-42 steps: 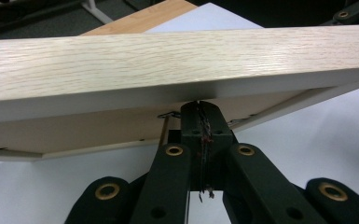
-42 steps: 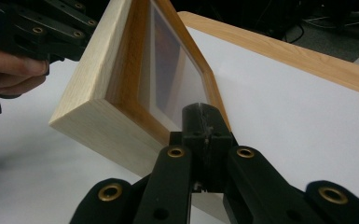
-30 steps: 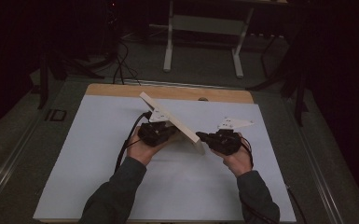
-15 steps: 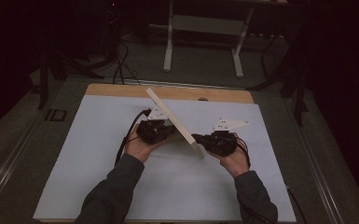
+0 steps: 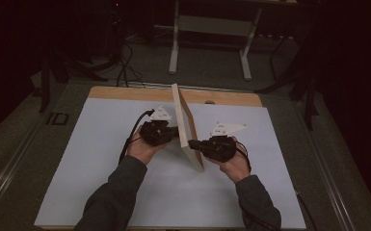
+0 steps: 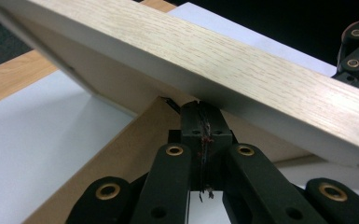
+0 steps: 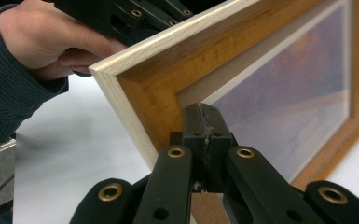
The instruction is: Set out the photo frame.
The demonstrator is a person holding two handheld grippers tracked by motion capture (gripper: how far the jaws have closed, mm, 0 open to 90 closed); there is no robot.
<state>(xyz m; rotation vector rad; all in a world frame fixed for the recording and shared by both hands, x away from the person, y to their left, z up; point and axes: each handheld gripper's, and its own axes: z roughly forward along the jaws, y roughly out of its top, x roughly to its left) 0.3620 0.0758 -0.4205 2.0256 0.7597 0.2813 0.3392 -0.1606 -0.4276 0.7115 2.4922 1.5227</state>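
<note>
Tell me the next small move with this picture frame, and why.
Probably keep tipping the picture frame over toward the left gripper, gently. It stands nearly on edge above the white mat, pinched between both grippers, jaws shut; the right gripper presses its glazed front, the left its back. Easing both hands together should stop it slipping.

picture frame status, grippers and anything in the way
Left gripper and right gripper shut, pressing picture frame from opposite sides. Frame up on edge over white mat. Nothing in the way.
</note>
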